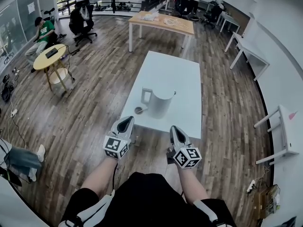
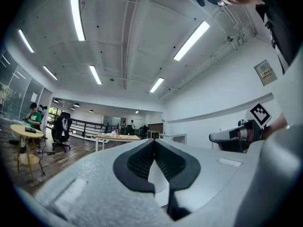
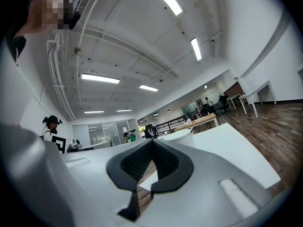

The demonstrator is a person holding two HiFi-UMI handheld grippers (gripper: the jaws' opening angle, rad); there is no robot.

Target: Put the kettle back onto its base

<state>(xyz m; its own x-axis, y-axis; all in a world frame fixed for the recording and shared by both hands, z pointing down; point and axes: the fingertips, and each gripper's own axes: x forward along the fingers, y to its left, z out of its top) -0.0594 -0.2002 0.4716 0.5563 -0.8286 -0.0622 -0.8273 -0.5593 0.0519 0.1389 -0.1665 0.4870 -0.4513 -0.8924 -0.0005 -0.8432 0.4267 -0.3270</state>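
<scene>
A white kettle [image 1: 160, 103] stands upright on the near part of a white table [image 1: 180, 74], its handle [image 1: 146, 96] to the left. A small round dark base [image 1: 138, 110] lies on the table just left of the kettle, near the front edge. My left gripper [image 1: 126, 123] hovers just before the table's front edge, shut and empty. My right gripper [image 1: 175, 132] is level with it to the right, also shut and empty. In the left gripper view the closed jaws hide most of the kettle [image 2: 157, 176]. The right gripper view shows the kettle's rim [image 3: 182, 135] beyond the shut jaws.
A wooden table [image 1: 163, 22] stands behind the white one. A round yellow table [image 1: 49, 58], an office chair [image 1: 83, 20] and seated people are at the left. White desks [image 1: 246, 46] and a white rack [image 1: 284, 131] line the right wall. The floor is wood planks.
</scene>
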